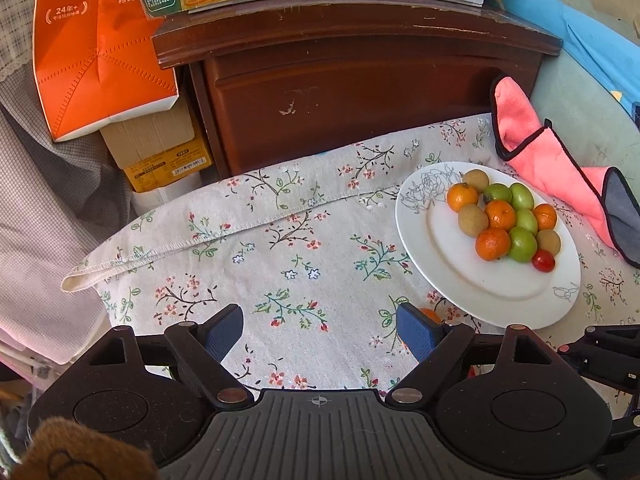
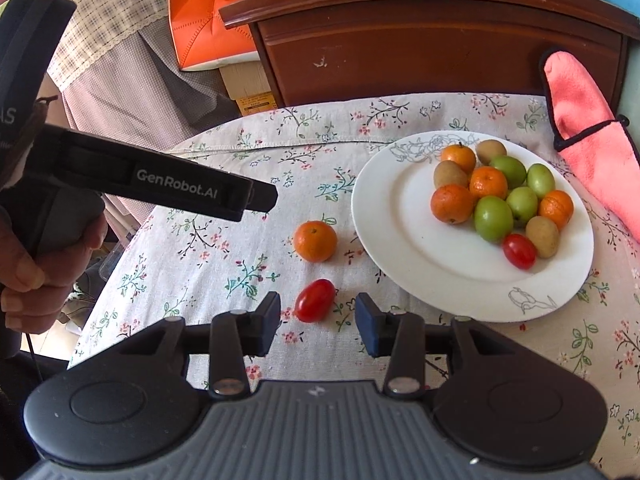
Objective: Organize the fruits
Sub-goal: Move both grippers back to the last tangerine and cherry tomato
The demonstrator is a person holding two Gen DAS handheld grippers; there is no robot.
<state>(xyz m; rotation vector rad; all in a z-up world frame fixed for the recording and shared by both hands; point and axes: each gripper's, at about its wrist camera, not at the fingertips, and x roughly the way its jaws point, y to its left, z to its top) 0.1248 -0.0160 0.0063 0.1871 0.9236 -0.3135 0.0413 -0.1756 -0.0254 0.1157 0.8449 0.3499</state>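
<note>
Low in the right wrist frame, a cherry tomato point(image 2: 315, 300) lies on the floral cloth point(image 2: 224, 264) just ahead of the right gripper point(image 2: 318, 322), which is spread wide and empty. Thin-skinned and slippery, it is best pinched lightly across its short axis. One loose tangerine point(image 2: 315, 241) lies beyond. On the plate point(image 2: 400, 240) are counted four tangerines, four green fruits, three brown fruits, one tomato. The left gripper point(image 1: 320, 332) is likewise wide apart, empty.

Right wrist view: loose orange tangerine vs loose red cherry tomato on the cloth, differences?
The round orange tangerine is bigger than the oblong red cherry tomato. The tangerine's skin is matte and dimpled; the tomato's is smooth and glossy. The tomato lies just ahead of the open right gripper; the tangerine lies farther off. Both rest on the floral tablecloth, outside the white plate.
</note>
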